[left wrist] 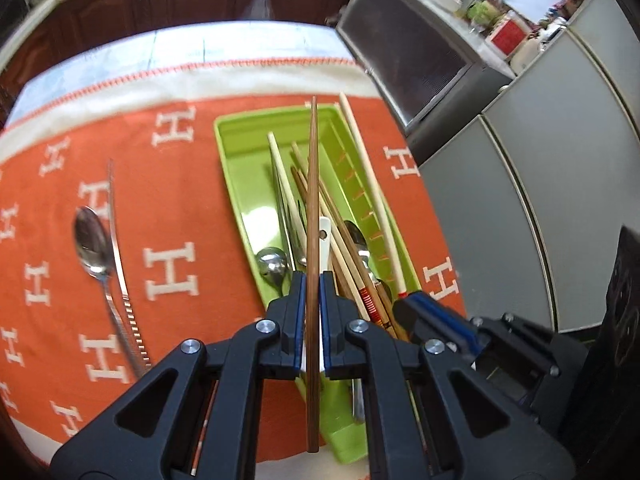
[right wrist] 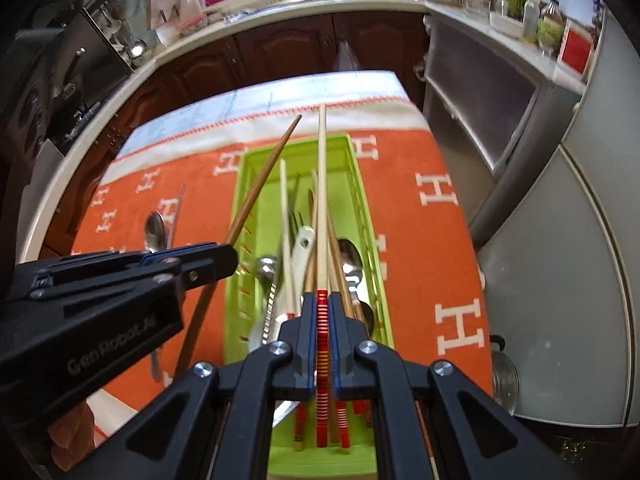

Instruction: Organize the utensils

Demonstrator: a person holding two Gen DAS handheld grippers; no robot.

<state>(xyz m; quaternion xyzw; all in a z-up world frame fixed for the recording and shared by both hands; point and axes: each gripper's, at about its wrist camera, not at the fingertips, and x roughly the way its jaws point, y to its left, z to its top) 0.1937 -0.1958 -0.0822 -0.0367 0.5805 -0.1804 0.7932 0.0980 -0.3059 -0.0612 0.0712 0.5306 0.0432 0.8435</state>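
- Our left tool (left wrist: pixel 313 292) grips a dark brown wooden chopstick (left wrist: pixel 313 200) above the lime-green plastic tray (left wrist: pixel 236 168).
- Our right tool (right wrist: pixel 322 312) clamps a pale red-banded chopstick (right wrist: pixel 321 200) over that tray.

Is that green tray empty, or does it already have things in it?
Not empty. The green tray holds a jumble: chopsticks, a metal spoon and a white utensil. A spoon lies outside on the cloth.

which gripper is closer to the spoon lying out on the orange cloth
Left. The left gripper, shut on a dark brown chopstick, sits between the spoon and the right gripper, which holds a pale chopstick over the green tray, farther from it.
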